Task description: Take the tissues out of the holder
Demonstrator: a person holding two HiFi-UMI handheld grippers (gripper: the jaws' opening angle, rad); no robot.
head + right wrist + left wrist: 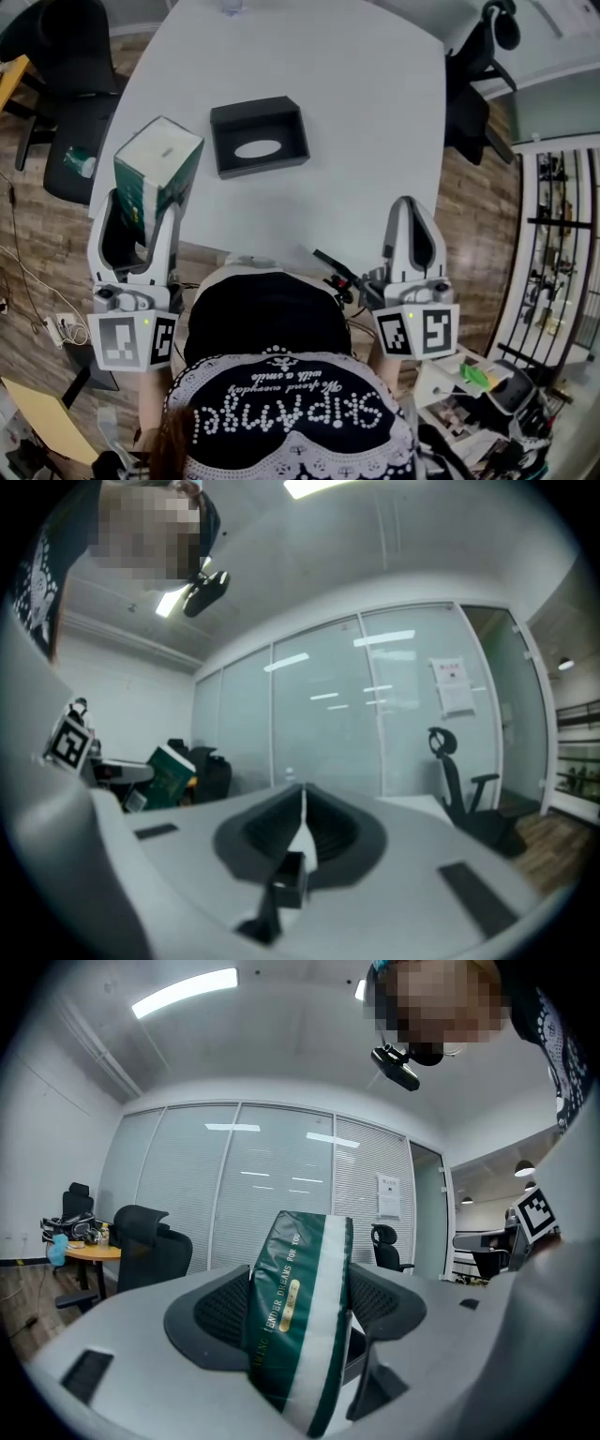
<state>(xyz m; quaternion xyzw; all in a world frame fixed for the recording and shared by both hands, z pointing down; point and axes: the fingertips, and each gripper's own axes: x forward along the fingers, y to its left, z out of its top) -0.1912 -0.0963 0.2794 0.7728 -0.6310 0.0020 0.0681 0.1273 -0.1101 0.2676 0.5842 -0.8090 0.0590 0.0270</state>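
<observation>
Green plastic wrap with a white stripe, that's the tissue pack (157, 173). It's already out and sits in the left gripper (141, 208), whose jaws are clamped on its two sides, over the near-left corner of the table (356, 112). It's well clear of the black holder (281, 122), which sits by itself further in toward the middle of the table with its oval slot facing up.

My guess is the pulling part is basically done and what's left is parking the pack. If it were me:
- bring it down onto the bare tabletop left of the holder, not on top of it
- keep the squeeze steady on the way, because a soft pack like this will probably sag or slip if the grip loosens
- only let the jaws spread once the bottom end is properly resting, then tip it flat so it doesn't topple

The right gripper (410, 204) has its jaws pressed together with nothing between them and hangs at the near-right edge, so it's free to steady the holder if needed.

As for orientation, the pack's long axis runs roughly up and down with a slight lean. The pale end faces up toward the head camera. The printed lettering runs along its length in the left gripper view.
</observation>
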